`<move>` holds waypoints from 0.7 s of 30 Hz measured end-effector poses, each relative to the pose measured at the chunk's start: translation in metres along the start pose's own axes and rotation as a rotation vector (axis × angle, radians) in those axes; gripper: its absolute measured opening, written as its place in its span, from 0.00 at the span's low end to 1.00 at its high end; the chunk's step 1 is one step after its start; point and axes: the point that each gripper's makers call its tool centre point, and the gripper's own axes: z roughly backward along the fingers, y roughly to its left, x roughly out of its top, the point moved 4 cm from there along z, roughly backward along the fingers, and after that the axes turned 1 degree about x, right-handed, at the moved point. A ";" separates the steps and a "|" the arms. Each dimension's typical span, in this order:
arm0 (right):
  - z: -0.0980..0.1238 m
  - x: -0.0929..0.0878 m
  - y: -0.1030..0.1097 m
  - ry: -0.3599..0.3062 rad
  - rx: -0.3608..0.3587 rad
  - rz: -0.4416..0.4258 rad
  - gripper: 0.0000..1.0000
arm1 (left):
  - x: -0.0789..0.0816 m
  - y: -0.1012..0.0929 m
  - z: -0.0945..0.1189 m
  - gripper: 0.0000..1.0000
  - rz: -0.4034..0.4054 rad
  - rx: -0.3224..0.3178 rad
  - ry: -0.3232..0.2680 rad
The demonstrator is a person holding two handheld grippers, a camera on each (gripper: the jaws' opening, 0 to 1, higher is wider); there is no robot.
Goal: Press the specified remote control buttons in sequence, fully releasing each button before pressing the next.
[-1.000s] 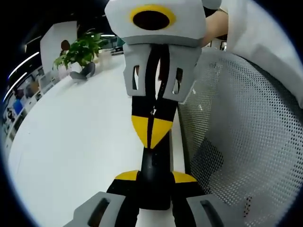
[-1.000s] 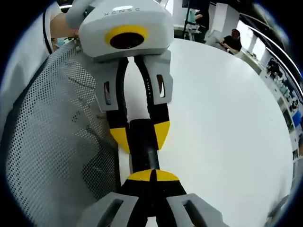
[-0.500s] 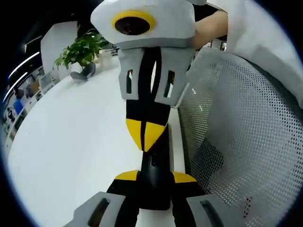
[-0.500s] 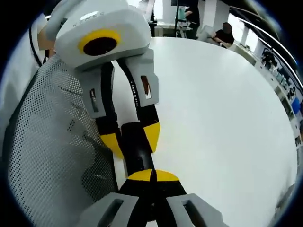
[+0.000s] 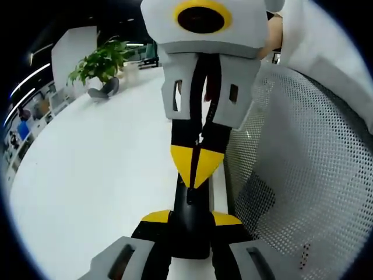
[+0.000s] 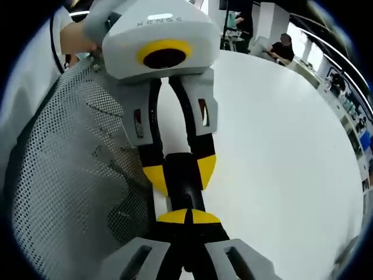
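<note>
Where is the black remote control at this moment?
In the left gripper view the remote control lies low in the centre, clamped between the left gripper jaws, with the shut right gripper tip on its far end, over the white table beside the mesh chair.

Two close views facing each other along the remote, sharing white table, seemingly level

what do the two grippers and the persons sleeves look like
Both the left gripper and the right gripper have pale grey bodies with slotted grey jaw mounts, black jaws tipped in yellow, and a yellow ring around a dark round lens. The left one carries small grey lettering. The person wears a white sleeve.
</note>
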 end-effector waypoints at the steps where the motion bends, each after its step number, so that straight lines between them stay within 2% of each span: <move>1: 0.000 0.000 0.000 -0.001 -0.002 0.003 0.00 | 0.000 0.000 0.000 0.24 0.000 0.000 -0.001; 10: -0.004 0.004 0.001 0.028 -0.027 0.081 0.00 | 0.000 0.000 0.000 0.24 0.001 -0.002 0.004; 15: -0.003 0.005 0.000 0.022 -0.050 0.071 0.00 | 0.000 0.000 0.000 0.24 0.003 0.000 0.001; 21: -0.001 0.005 0.000 -0.002 -0.026 0.012 0.00 | 0.000 0.000 0.000 0.24 0.000 0.000 0.002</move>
